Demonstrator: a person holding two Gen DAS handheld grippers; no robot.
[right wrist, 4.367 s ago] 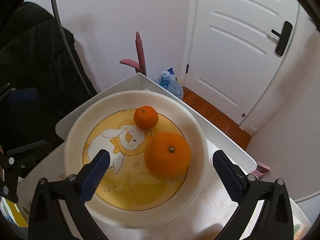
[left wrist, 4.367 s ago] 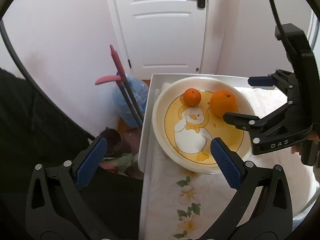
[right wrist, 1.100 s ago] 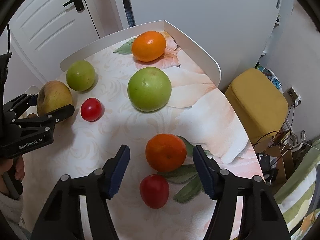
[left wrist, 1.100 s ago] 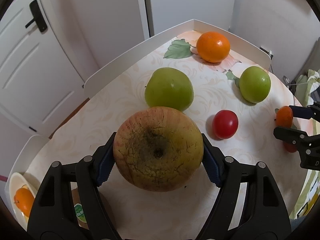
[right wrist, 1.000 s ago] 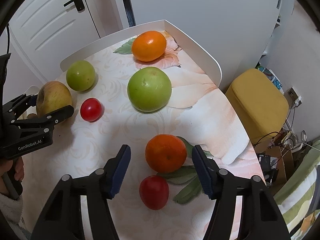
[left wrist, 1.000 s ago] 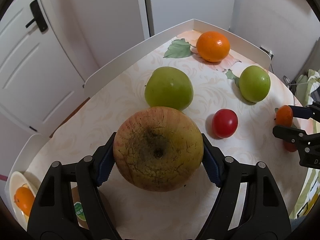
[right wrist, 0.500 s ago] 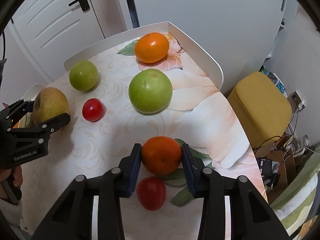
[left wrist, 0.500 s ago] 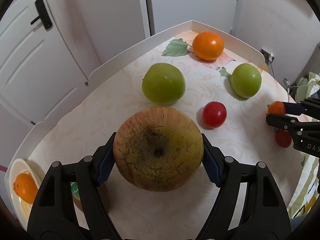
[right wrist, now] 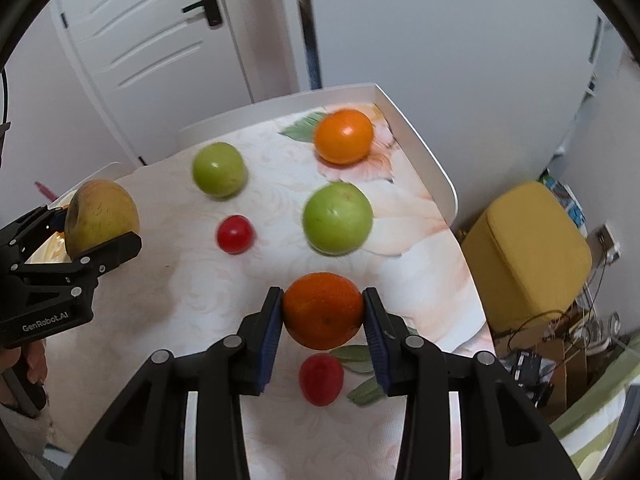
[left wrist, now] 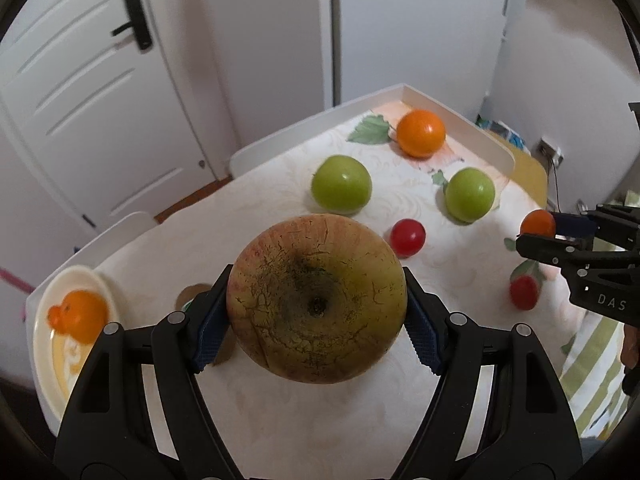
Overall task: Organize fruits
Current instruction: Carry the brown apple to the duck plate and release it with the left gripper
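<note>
A big yellow-brown apple [left wrist: 316, 300] fills the left wrist view, and my left gripper [left wrist: 318, 318] is shut on it, above the floral table. In the right wrist view my right gripper [right wrist: 323, 320] is shut on a small orange [right wrist: 323, 308], both blue pads pressed to its sides, just above a red fruit [right wrist: 321, 378] lying on the cloth. Loose on the table lie two green apples [right wrist: 338, 218] [right wrist: 219, 169], a larger orange [right wrist: 344, 136] and another red fruit [right wrist: 235, 234]. A cream plate [left wrist: 44, 344] at the left table end holds an orange fruit [left wrist: 80, 314].
The table has a raised white rim [right wrist: 420, 152] along its far and right sides. A yellow stool [right wrist: 528, 240] stands beyond the right edge, with cables on the floor. A white door [left wrist: 80, 80] is behind the table. A hand [right wrist: 34, 360] grips the left tool.
The right jaws have closed from either side onto the small orange and lifted it slightly. The left gripper has risen with the apple, and the plate has come further into its view.
</note>
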